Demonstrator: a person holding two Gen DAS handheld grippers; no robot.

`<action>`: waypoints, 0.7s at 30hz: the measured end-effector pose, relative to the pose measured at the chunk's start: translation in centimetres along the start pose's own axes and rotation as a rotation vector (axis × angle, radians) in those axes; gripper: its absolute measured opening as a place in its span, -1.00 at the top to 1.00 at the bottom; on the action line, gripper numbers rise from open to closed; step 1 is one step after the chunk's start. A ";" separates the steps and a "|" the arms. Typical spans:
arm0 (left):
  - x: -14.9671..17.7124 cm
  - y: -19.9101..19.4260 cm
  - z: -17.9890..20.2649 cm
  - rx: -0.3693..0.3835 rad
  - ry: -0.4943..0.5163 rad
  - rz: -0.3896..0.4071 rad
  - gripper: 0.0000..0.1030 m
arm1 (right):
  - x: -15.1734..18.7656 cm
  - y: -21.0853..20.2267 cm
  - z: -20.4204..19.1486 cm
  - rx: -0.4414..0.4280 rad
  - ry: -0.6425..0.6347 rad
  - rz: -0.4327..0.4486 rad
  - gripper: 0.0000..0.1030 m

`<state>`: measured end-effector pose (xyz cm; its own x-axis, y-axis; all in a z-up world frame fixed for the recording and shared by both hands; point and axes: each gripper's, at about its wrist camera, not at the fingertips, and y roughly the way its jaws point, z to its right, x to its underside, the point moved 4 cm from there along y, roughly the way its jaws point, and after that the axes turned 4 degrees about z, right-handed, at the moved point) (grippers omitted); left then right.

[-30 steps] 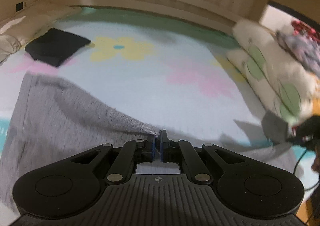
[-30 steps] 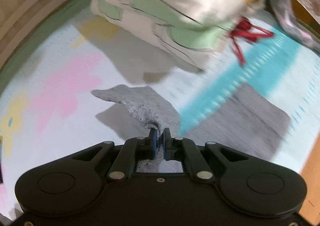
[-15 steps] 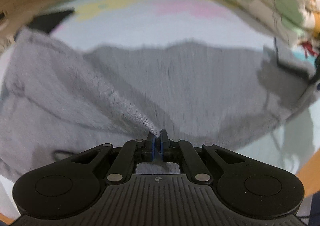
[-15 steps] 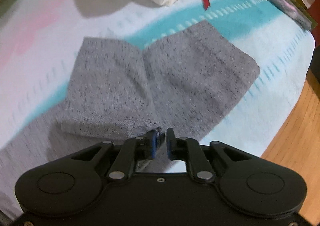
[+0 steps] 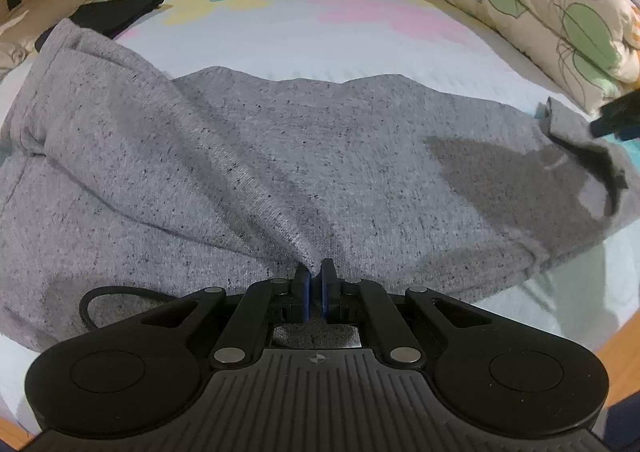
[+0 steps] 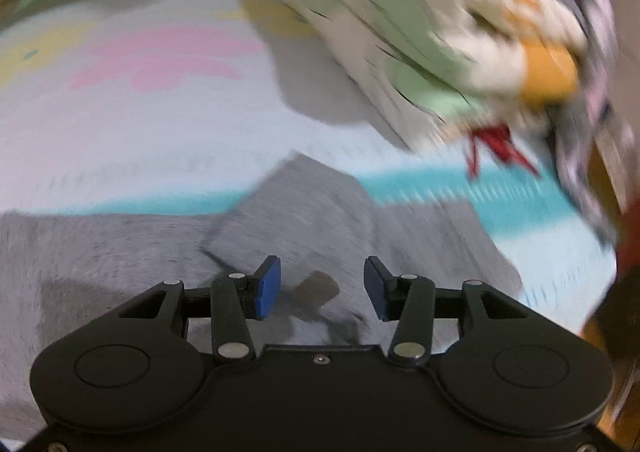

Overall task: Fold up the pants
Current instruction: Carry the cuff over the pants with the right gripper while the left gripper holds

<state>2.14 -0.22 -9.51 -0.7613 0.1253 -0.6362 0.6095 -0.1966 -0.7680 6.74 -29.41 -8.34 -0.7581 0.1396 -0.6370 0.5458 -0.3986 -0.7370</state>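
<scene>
The grey speckled pants [image 5: 280,156] lie spread across the bed, one leg folded over the other. My left gripper [image 5: 315,284] is shut on a pinched ridge of the grey cloth near the front edge. In the blurred right wrist view the pants' leg ends [image 6: 320,212] lie flat, with a small brown tag [image 6: 316,286] on the cloth. My right gripper [image 6: 322,288] hovers over them, its jaws opening with no cloth between the blue pads [image 6: 267,288]. The right gripper [image 5: 616,114] also shows as a dark shape at the right edge of the left wrist view.
The bed sheet [image 5: 360,32] is pale with pink and yellow flowers and a teal stripe [image 6: 440,188]. A stack of leaf-print pillows [image 5: 552,12] lies at the right. A black folded garment [image 5: 112,14] lies at the far left. The wooden floor [image 5: 616,356] shows beyond the bed's edge.
Both grippers came down and laid the lifted leg over the other. The right gripper let go of the leg end and swung away; the left keeps its pinch.
</scene>
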 end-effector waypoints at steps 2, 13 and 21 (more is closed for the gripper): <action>0.2 -0.2 0.0 0.003 -0.008 0.001 0.90 | 0.2 0.8 -1.8 -0.007 -0.070 0.001 0.02; 0.2 -0.2 -0.1 0.011 -0.045 -0.004 0.90 | 0.0 3.8 1.1 0.076 0.009 -0.051 1.00; 0.1 -0.2 -0.3 0.013 -0.053 -0.009 0.90 | 2.9 6.1 17.5 0.147 0.548 -0.203 0.97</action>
<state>2.02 0.16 -9.40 -0.7775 0.0759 -0.6243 0.5998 -0.2086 -0.7724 1.61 -47.33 -10.73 -0.5265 0.6571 -0.5395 0.3245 -0.4312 -0.8419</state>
